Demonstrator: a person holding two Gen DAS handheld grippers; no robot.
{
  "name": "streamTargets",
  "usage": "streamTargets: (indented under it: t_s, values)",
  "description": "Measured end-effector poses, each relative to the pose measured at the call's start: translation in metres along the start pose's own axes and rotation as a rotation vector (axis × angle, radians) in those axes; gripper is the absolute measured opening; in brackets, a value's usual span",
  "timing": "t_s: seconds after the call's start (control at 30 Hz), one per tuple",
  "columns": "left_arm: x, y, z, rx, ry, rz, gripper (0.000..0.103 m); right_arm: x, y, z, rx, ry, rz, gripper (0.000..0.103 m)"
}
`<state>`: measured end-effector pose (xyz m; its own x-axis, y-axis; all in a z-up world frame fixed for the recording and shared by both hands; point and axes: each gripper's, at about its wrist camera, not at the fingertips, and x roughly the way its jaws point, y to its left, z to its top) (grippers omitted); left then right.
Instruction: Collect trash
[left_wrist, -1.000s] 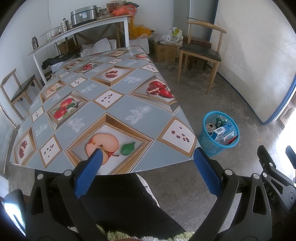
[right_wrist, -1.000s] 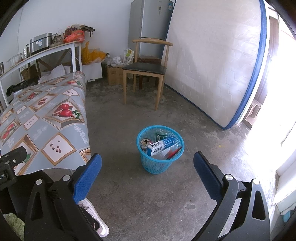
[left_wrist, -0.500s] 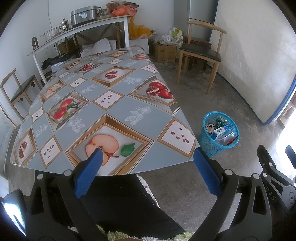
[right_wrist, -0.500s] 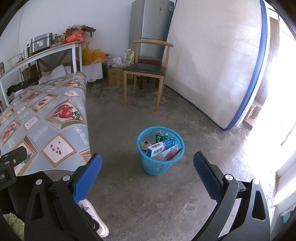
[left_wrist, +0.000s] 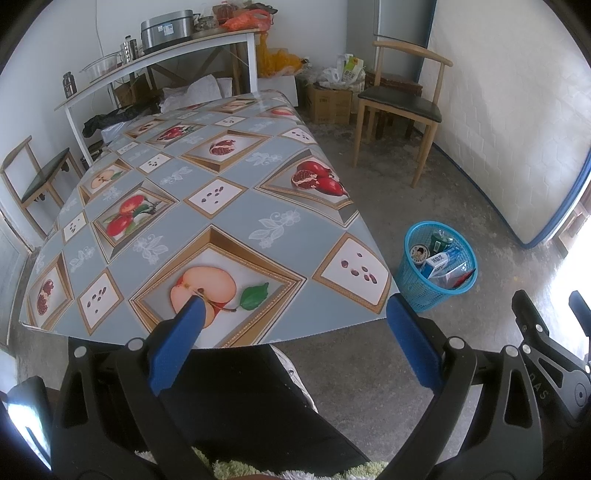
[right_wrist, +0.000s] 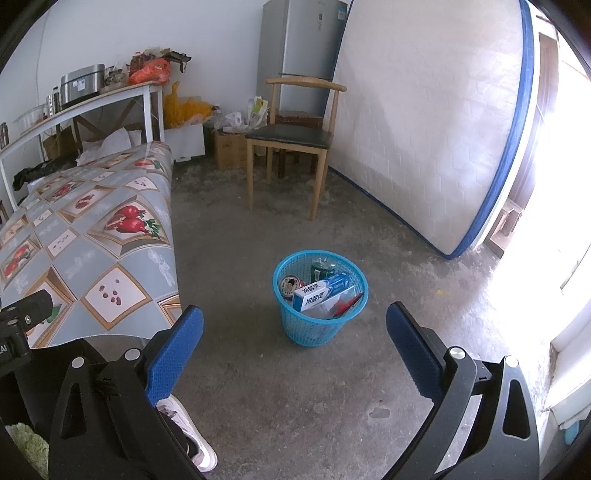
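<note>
My left gripper (left_wrist: 295, 314) hangs over the near edge of the table (left_wrist: 207, 206), blue fingers spread wide, nothing between them. My right gripper (right_wrist: 295, 321) is likewise spread wide and empty, above bare concrete floor (right_wrist: 388, 258).

Blue mesh basket (right_wrist: 320, 325) stands on the floor just off the table's near right corner, apart from the hanging cloth. Inside I make out a white-and-blue box (right_wrist: 321, 293) lying across the top, a green can (right_wrist: 322, 268) behind it, another can (right_wrist: 290, 285) on its side at the left, and something red (right_wrist: 345, 303) at the right. Same basket (left_wrist: 439, 273) shows from the left wrist.

Fruit-print tablecloth (left_wrist: 177, 177) covers the table. Wooden chair (right_wrist: 295, 147) beyond the basket, near the mattress (right_wrist: 424, 129) leaning on the wall. My white shoe (right_wrist: 192, 439) shows low in the right wrist view.
</note>
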<state>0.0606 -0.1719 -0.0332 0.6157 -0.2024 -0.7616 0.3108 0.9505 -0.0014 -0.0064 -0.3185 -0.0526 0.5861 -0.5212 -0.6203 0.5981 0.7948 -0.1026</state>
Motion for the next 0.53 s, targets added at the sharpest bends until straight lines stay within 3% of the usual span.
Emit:
streamTargets:
  t_s: [0.53]
  values:
    - [-0.0001,-0.0007,-0.0006,0.000,0.002,-0.001,0.094,-0.0006,0.0000,0.0001,0.001,0.000,-0.002,0.097]
